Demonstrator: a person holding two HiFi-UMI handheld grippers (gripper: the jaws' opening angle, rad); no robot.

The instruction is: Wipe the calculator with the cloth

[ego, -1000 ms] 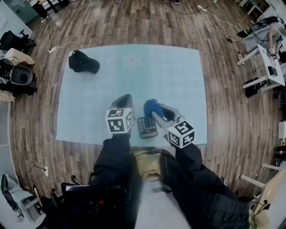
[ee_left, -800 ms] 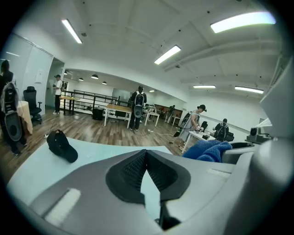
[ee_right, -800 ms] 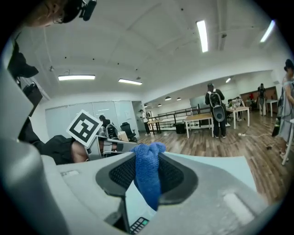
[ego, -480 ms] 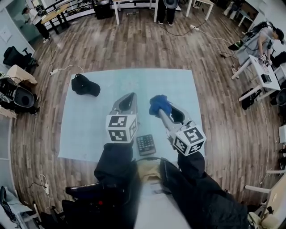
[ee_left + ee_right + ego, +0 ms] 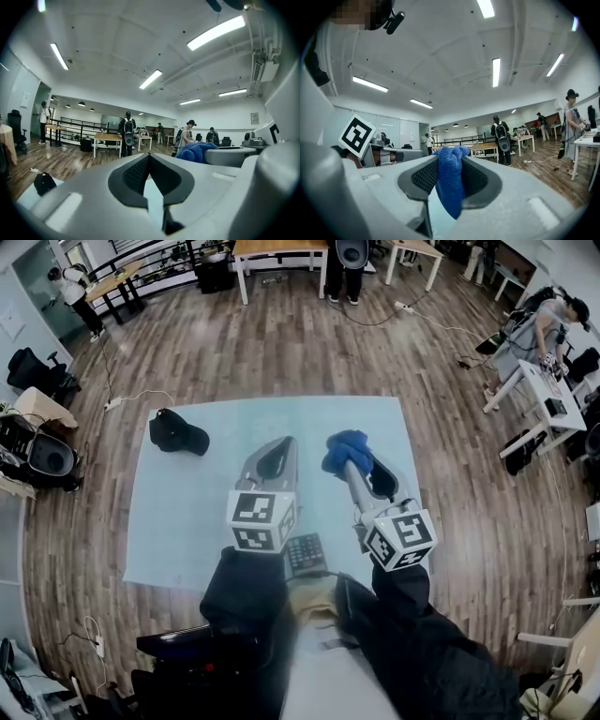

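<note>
The dark calculator (image 5: 305,553) lies on the pale blue mat (image 5: 187,512) near its front edge, partly hidden between the two marker cubes. My right gripper (image 5: 345,454) is raised over the mat, shut on a bunched blue cloth (image 5: 347,448). In the right gripper view the cloth (image 5: 449,180) hangs between the jaws of that gripper (image 5: 449,161), which points level into the room. My left gripper (image 5: 284,444) is raised beside it, shut and holding nothing; its tips (image 5: 149,154) meet. The left gripper view also catches the cloth (image 5: 194,151).
A black cap (image 5: 178,432) lies on the mat's far left corner. Wooden floor surrounds the mat. Tables (image 5: 281,247) and standing people are at the far side of the room, desks (image 5: 544,381) at the right, and chairs and bags (image 5: 37,460) at the left.
Both grippers have risen off the calculator and moved forward over the mat, the cloth still in the right one. The calculator now shows nearer the person.
</note>
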